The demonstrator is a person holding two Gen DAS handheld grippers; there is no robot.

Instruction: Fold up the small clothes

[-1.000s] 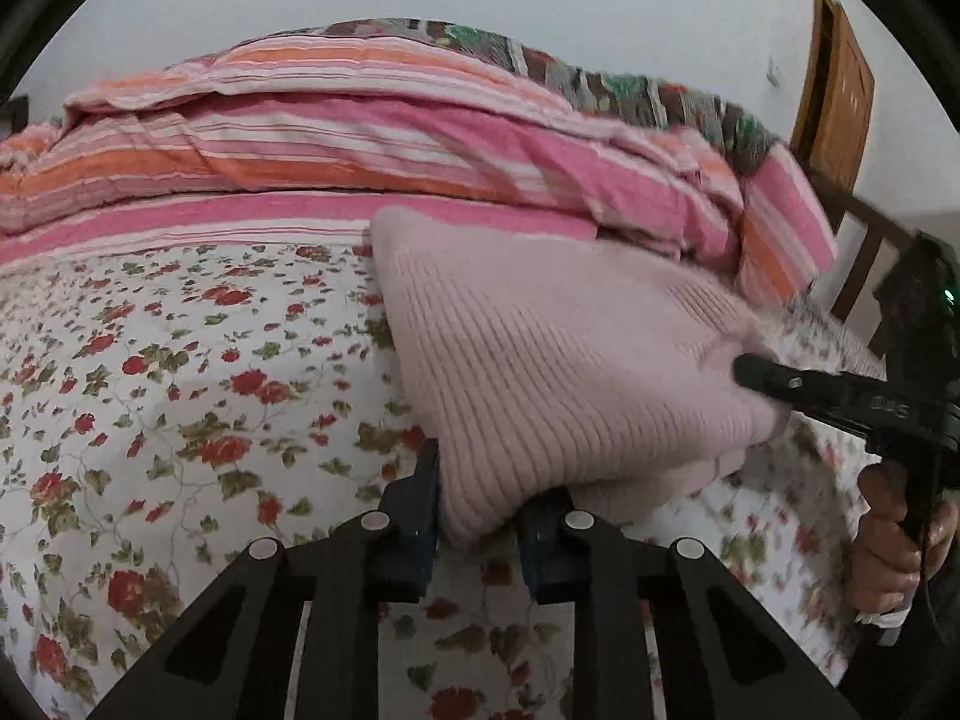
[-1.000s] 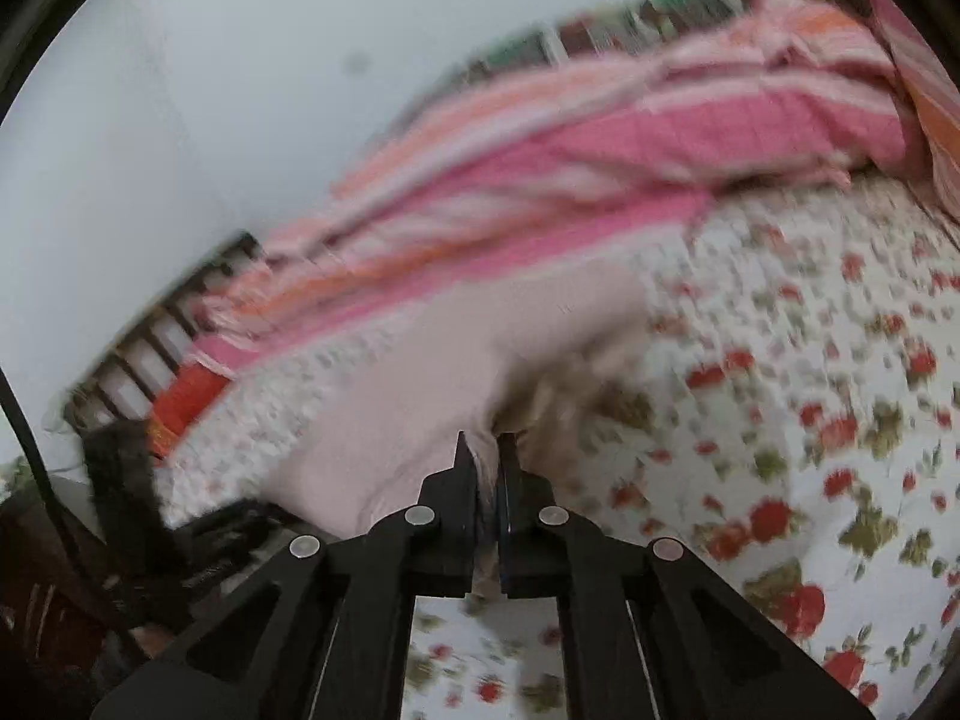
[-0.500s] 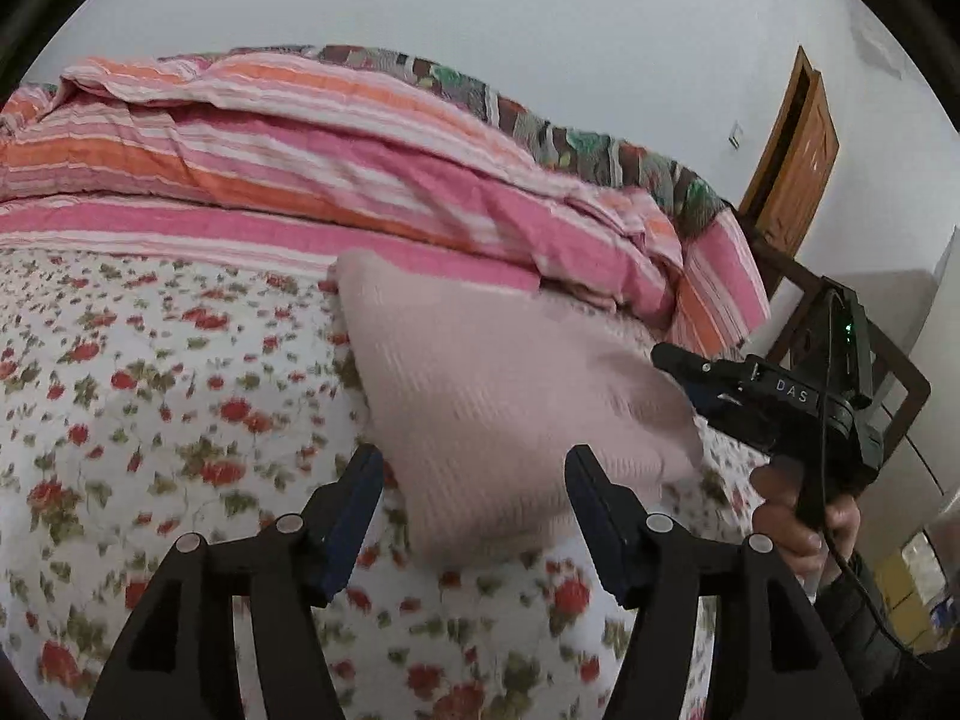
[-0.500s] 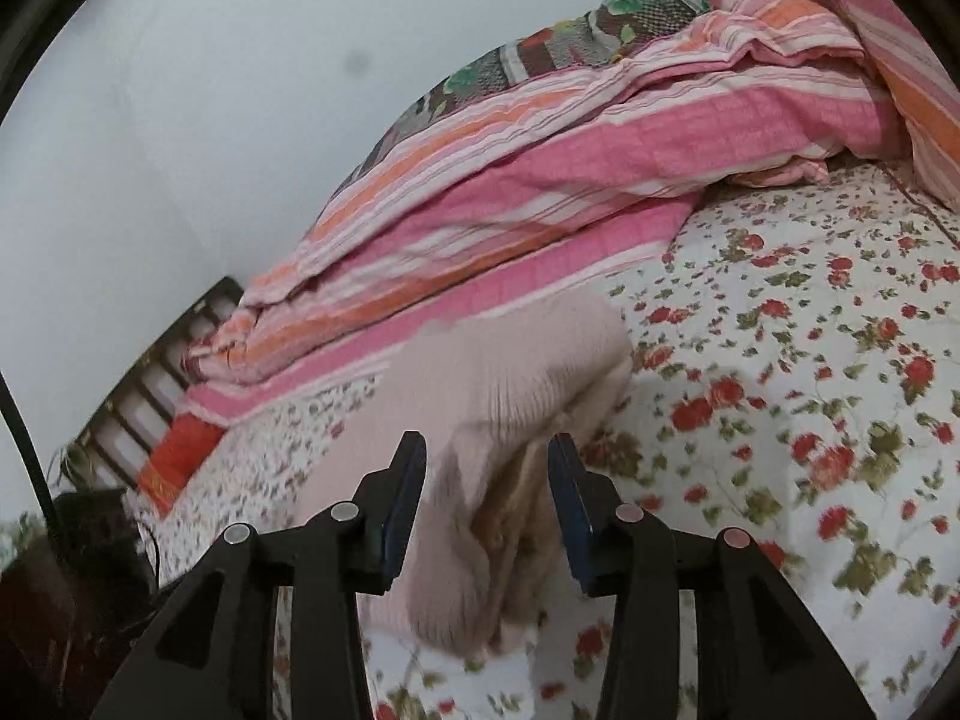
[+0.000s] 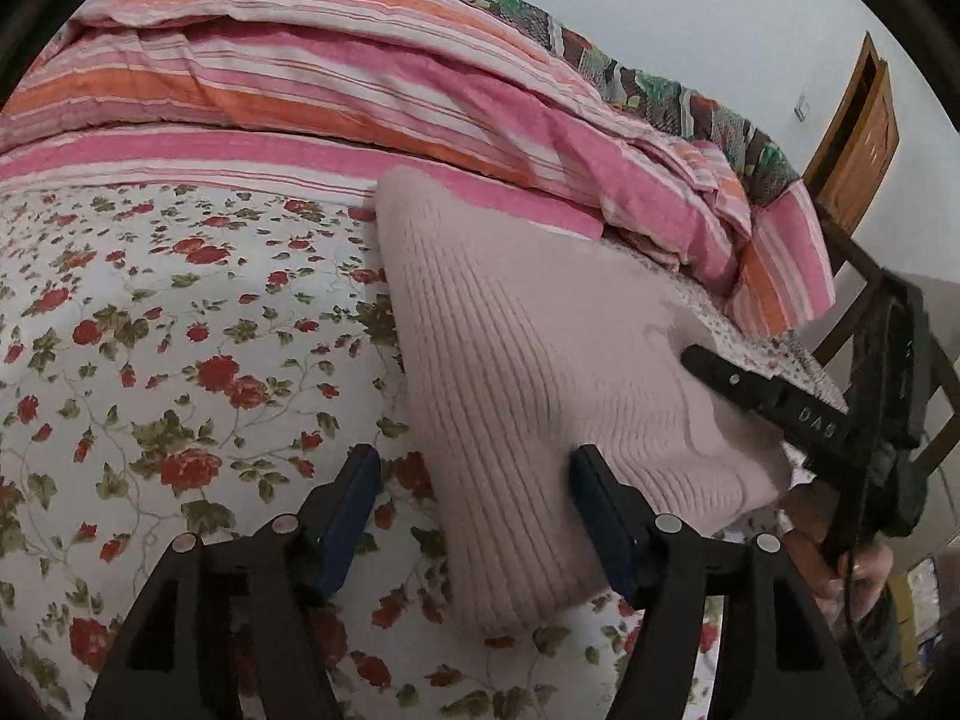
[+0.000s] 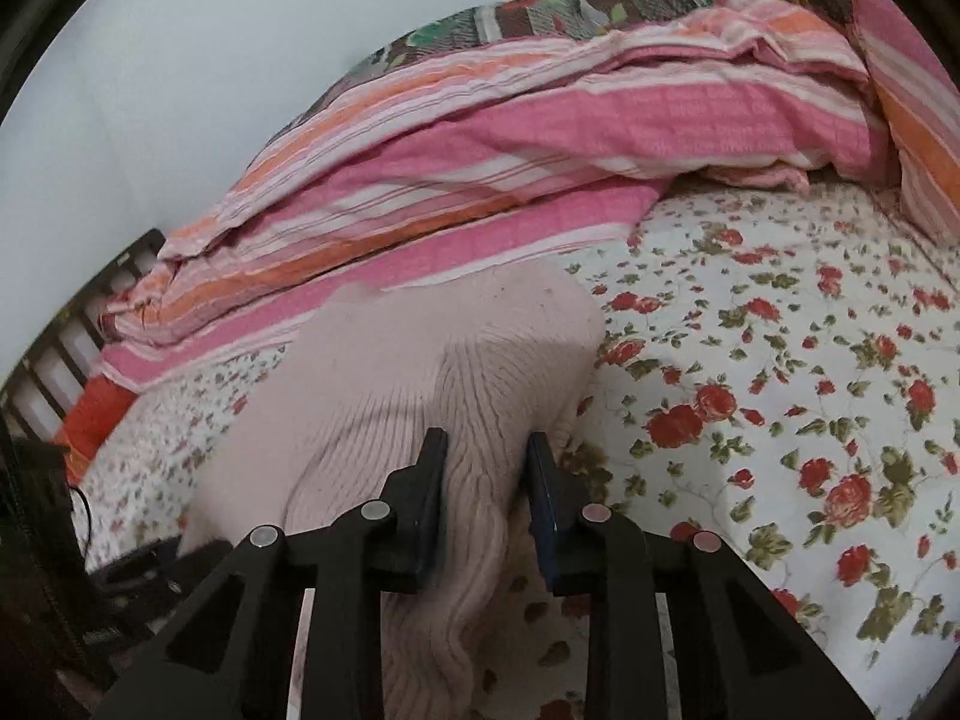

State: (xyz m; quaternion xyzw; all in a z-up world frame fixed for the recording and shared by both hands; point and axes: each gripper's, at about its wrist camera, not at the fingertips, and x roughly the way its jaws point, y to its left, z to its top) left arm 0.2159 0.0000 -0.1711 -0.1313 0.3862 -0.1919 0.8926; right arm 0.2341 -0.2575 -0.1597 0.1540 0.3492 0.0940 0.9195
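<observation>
Squarely on the flowered bedsheet [image 5: 180,324] lies the pale pink ribbed knit garment [image 5: 528,372], folded into a thick pad whose far edge meets the pink and orange striped quilt [image 5: 336,78] heaped along the back of the bed.

Seen from the left wrist, the left gripper [image 5: 474,474] has its jaws wide and opening. The near corner of the garment sits between them, toward the right-hand jaw, which touches or nearly touches the knit; the left-hand jaw stands clear over bare sheet. The garment spreads away from the jaws toward 12 and 1 o'clock. At 3 o'clock from them, the right gripper [image 5: 696,360] reaches in over the garment's right edge, with the person's hand [image 5: 840,570] gripping its handle at about 4 o'clock. A wooden door [image 5: 858,138] shows at 2 o'clock.

From the right wrist, the right gripper [image 6: 486,450] has its jaws narrow and closing, with a raised ridge of the knit [image 6: 432,372] running up between them. The left-hand jaw lies against the fabric; a thin gap shows at the right-hand jaw, so the pads do not pinch it. The bulk of the garment extends from the jaws toward 11 and 12 o'clock, and the bare flowered sheet fills the side from 1 to 4 o'clock.
</observation>
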